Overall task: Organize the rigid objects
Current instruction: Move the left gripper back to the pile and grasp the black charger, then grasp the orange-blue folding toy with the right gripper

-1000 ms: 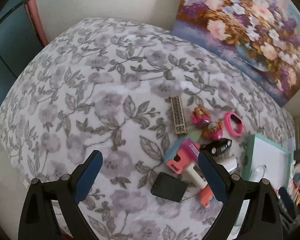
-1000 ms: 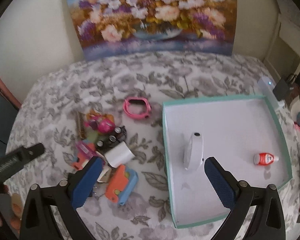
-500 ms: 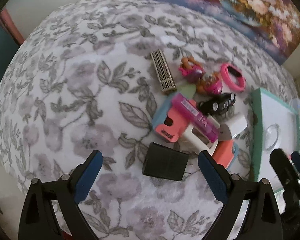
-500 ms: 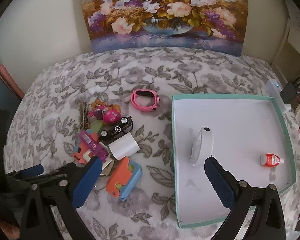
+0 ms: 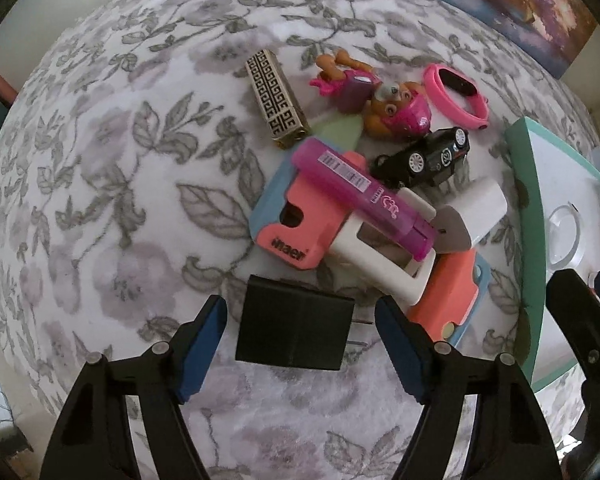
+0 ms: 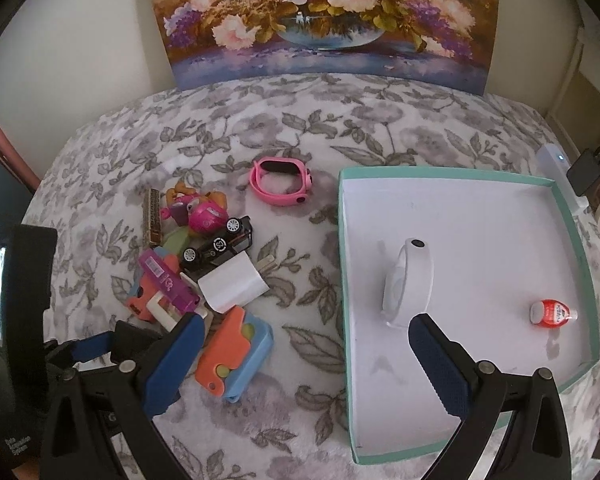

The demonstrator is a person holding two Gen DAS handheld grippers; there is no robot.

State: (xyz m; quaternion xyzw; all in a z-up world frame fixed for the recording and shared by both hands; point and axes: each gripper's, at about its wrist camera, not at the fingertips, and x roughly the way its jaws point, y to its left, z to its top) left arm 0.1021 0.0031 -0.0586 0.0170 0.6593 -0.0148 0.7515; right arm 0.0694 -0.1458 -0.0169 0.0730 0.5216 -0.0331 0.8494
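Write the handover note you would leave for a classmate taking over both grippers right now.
Left gripper: open, fingers on either side of the black charger, not yet closed.
Right gripper: open, empty, hovering between the pile and the tray.
Done: tape roll and small red bottle lie in the tray.
Left: charger, toy car, pink watch, purple tube, white adapter, puppy figure, patterned bar and orange pieces remain on the blanket.

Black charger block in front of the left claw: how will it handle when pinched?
The black charger block looks boxy and rigid, so it likely won't roll or flex. Its faces look smooth and might slip. The left claw is open around it.
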